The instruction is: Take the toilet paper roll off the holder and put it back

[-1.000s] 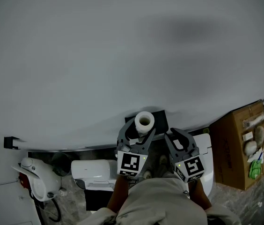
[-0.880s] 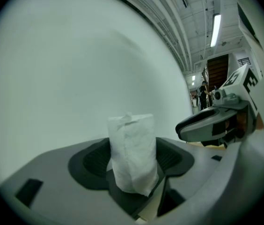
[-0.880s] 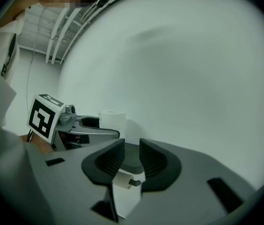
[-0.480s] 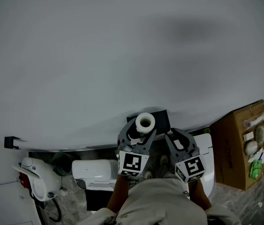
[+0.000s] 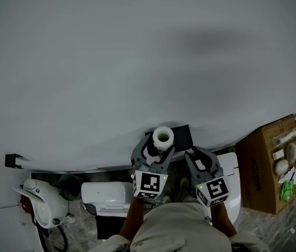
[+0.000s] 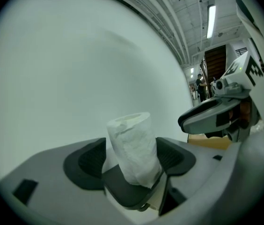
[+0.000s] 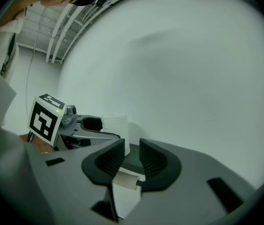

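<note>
The white toilet paper roll [image 5: 162,136] stands upright on the black holder [image 5: 182,134] against the pale wall. My left gripper [image 5: 156,145] reaches around the roll from below. In the left gripper view the roll [image 6: 133,146] sits between the pads on the holder's dark plate [image 6: 122,193]. The jaws are opening, a gap shows beside the left pad [image 6: 87,161], and the right one stands right at the paper. My right gripper [image 5: 199,154] hovers just right of the holder; its jaws [image 7: 132,156] stand a narrow gap apart with nothing between them. The roll [image 7: 114,125] lies left of and beyond them.
The wall fills the upper part of the head view. Below are a white toilet tank [image 5: 103,193], a white and red appliance [image 5: 40,202], a white seat [image 5: 233,180] and an open cardboard box [image 5: 266,164] of oddments. A small black bracket [image 5: 11,160] sticks out at left.
The left gripper's jaws have spread a little wider around the roll. The roll stays upright on the holder, and the right gripper has barely moved.
</note>
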`<state>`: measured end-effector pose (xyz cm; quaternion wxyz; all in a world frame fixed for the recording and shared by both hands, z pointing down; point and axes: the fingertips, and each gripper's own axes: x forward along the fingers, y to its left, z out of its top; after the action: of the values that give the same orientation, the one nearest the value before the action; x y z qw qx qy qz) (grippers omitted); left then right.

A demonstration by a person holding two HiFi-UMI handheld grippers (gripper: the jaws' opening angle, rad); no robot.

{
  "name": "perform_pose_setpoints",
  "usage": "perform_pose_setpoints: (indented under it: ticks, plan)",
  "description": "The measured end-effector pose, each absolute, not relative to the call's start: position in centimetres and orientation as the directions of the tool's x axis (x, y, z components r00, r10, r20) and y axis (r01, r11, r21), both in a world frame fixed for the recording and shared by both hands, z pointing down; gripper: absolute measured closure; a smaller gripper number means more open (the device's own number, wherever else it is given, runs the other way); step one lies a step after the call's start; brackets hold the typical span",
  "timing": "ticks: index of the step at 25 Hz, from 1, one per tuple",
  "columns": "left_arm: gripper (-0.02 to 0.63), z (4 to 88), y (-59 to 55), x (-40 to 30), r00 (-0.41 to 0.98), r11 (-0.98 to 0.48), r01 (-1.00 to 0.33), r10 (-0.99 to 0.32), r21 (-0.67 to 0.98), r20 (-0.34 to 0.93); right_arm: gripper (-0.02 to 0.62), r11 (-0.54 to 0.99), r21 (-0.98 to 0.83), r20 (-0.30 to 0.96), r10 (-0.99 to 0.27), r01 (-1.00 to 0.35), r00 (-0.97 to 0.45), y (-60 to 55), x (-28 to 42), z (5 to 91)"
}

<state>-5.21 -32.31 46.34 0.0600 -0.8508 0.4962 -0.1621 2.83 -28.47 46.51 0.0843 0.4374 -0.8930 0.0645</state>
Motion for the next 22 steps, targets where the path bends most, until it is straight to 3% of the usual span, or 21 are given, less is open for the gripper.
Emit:
perform_pose_setpoints:
  ticks: [14, 22]
  plan:
    - [0.281, 43.4, -27.7, -7.0, 0.545, -0.548, -0.8, -0.834, -0.244, 0.087, 0.506, 0.564, 0.016, 0.165, -0.816, -0.826, -0.554, -25.3, 1.5, 44.7]
    - [0.308, 44.3, -24.4, -7.7, 0.579, -0.58, -0.787, -0.812, -0.209, 0.075, 0.529, 0.546, 0.066, 0.211, -0.826, -0.835, -0.523, -22.1, 0.7, 45.1]
